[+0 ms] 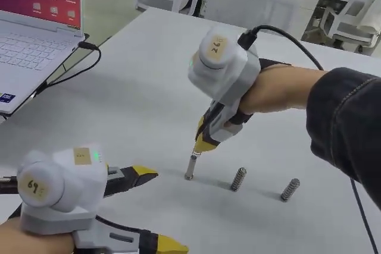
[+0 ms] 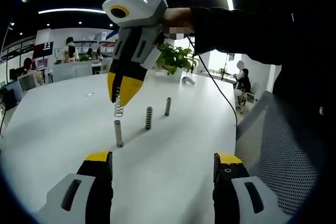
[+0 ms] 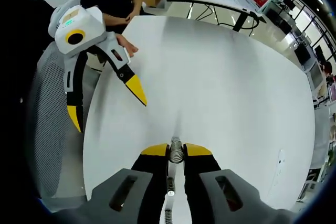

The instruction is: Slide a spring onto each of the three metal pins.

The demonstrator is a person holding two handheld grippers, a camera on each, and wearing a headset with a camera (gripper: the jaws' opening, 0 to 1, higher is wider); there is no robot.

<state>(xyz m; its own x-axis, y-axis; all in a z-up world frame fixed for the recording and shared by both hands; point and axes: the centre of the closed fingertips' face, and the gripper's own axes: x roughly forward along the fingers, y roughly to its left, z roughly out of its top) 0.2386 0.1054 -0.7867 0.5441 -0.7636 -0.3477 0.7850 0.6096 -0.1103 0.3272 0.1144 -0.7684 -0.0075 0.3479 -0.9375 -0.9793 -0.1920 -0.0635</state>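
The right gripper (image 1: pixel 201 146) has its jaws pinched on a spring (image 2: pixel 118 106), which hangs below the jaw tips, just above the bare pin (image 1: pixel 190 168). Beyond it stand the middle pin (image 1: pixel 239 179) and the end pin (image 1: pixel 290 190), each wearing a spring. The left gripper (image 1: pixel 161 209) holds its jaws wide apart, low over the surface (image 1: pixel 149 87).

Right gripper (image 1: pixel 203 142) above bare pin (image 1: pixel 190 168)

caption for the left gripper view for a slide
Right gripper holds a spring above the bare pin; two more springs already sit on pins.
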